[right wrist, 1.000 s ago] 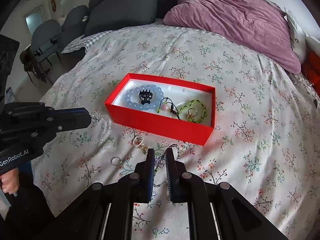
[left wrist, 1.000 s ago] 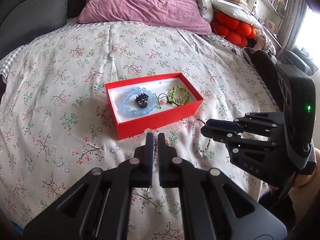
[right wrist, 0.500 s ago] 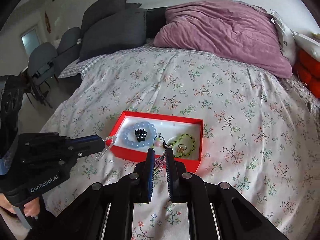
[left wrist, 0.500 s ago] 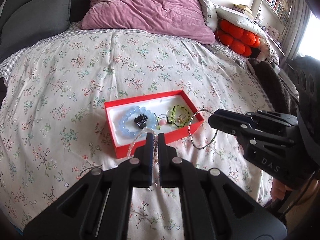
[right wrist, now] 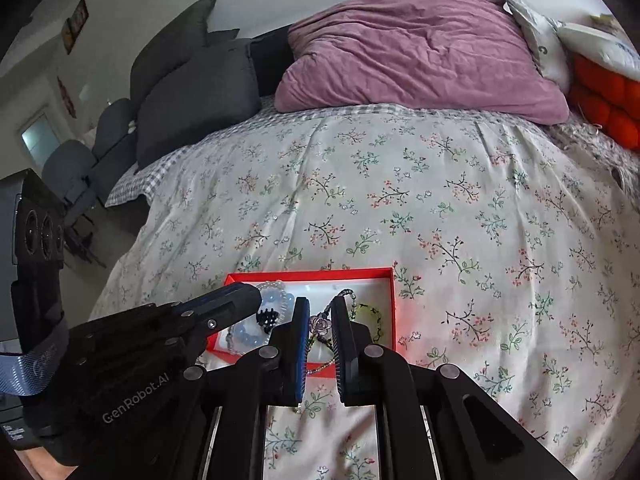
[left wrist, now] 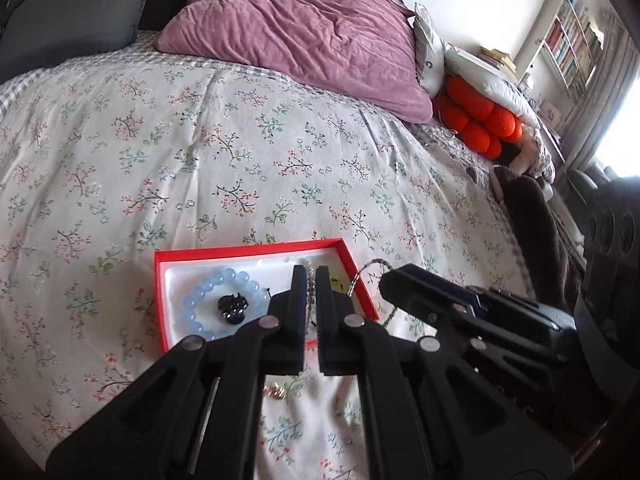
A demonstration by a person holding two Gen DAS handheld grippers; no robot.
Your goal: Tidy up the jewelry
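Observation:
A red box (left wrist: 256, 251) (right wrist: 308, 276) with a white lining lies on the flowered bedspread. It holds a pale blue bead bracelet (left wrist: 198, 300) (right wrist: 244, 334), a black charm (left wrist: 232, 306) and a green cord piece (right wrist: 372, 316). My left gripper (left wrist: 311, 276) is shut on a clear bead chain (left wrist: 309, 308) above the box. My right gripper (right wrist: 320, 312) is shut on a bead bracelet with a purple flower charm (right wrist: 321, 326), held over the box's near edge; its loop (left wrist: 370, 270) shows in the left wrist view.
A small gold piece (left wrist: 275, 390) lies on the bedspread in front of the box. A purple pillow (left wrist: 296, 28) and grey cushions (right wrist: 192, 108) lie at the head of the bed. An orange cushion (left wrist: 480, 120) lies at the right edge.
Both grippers have lifted their bead strings off the bedspread and carried them forward, from in front of the box to over it.

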